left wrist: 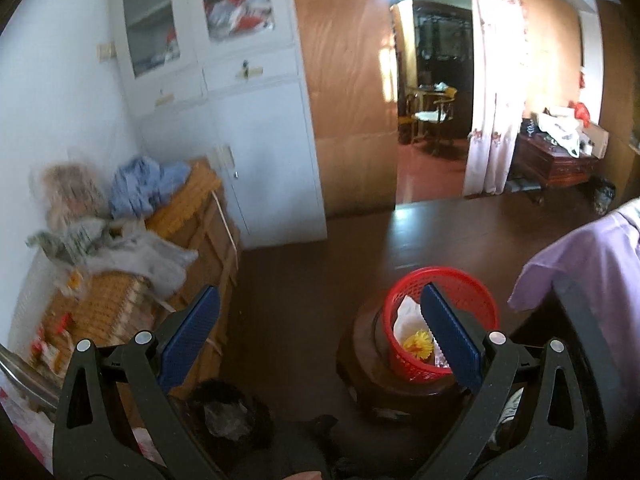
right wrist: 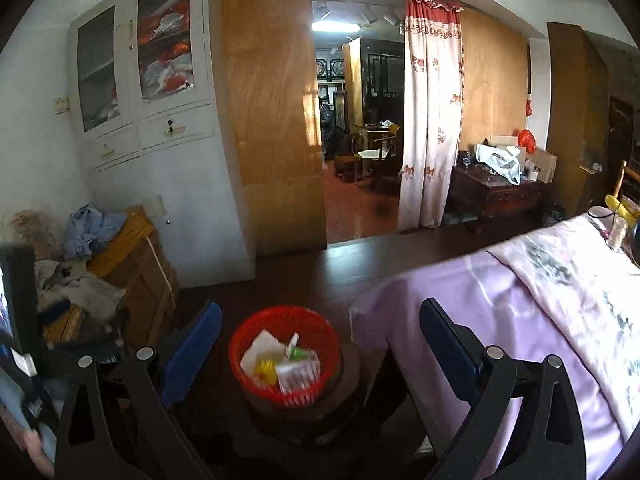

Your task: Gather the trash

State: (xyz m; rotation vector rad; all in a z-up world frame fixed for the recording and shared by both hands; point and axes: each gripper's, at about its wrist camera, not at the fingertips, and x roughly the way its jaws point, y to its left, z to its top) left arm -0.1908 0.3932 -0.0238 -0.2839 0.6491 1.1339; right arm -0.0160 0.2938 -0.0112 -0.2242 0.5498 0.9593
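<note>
A red mesh basket [left wrist: 464, 300] stands on a dark round stool [left wrist: 400, 388]. It holds white paper, a yellow flower-like piece [left wrist: 418, 344] and wrappers. In the right wrist view the basket [right wrist: 285, 354] sits between the fingers, lower centre, with white paper, a yellow piece and a green-white item inside. My left gripper [left wrist: 320, 320] is open and empty, its right finger in front of the basket. My right gripper [right wrist: 320, 332] is open and empty above the basket. A black bag with crumpled plastic [left wrist: 228, 416] lies on the floor below the left gripper.
A bed with a lilac cover [right wrist: 500, 320] fills the right side. Wooden crates piled with clothes [left wrist: 132, 240] stand at the left, beside a white cabinet [left wrist: 256, 120]. A doorway with a flowered curtain [right wrist: 430, 128] opens beyond the dark floor [left wrist: 400, 236].
</note>
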